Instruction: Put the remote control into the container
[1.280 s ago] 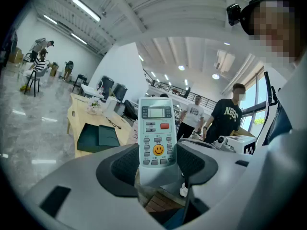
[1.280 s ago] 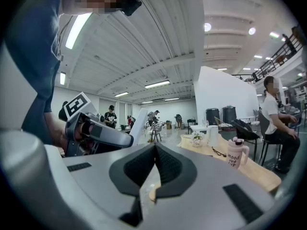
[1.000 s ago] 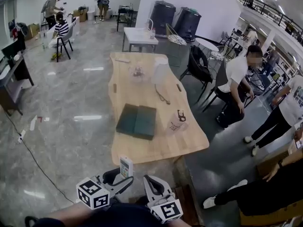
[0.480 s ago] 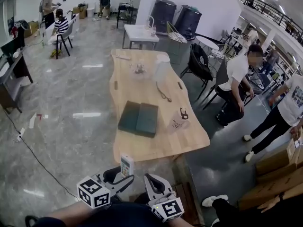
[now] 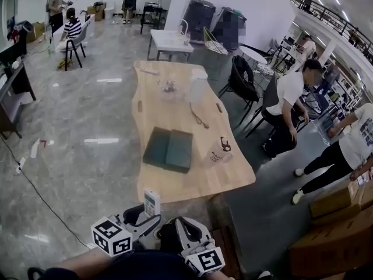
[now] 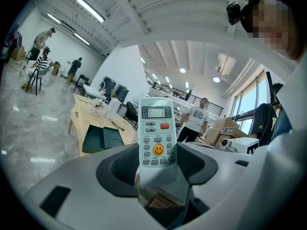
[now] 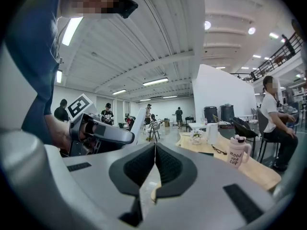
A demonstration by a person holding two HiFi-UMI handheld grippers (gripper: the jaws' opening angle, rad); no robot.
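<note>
Two grippers hover near the table (image 5: 201, 182); left gripper (image 6: 156, 163) still clamps the remote (image 6: 156, 128) upright; right gripper (image 7: 154, 166) pressed shut, empty; barely anything moved, so drop-off looks ahead.

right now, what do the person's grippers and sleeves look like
Both the left gripper and right gripper have light grey moulded shells with black ribbed pads inside the jaws. Each carries a white cube printed with black square markers. The person wears a dark blue top.

The left claw (image 5: 150, 219) and right claw (image 5: 182, 226) are pale grey with black ribbed pads (image 7: 139, 169). Their cubes (image 5: 112, 236) are white with black squares, and the sleeve (image 7: 33, 80) is dark blue.
</note>
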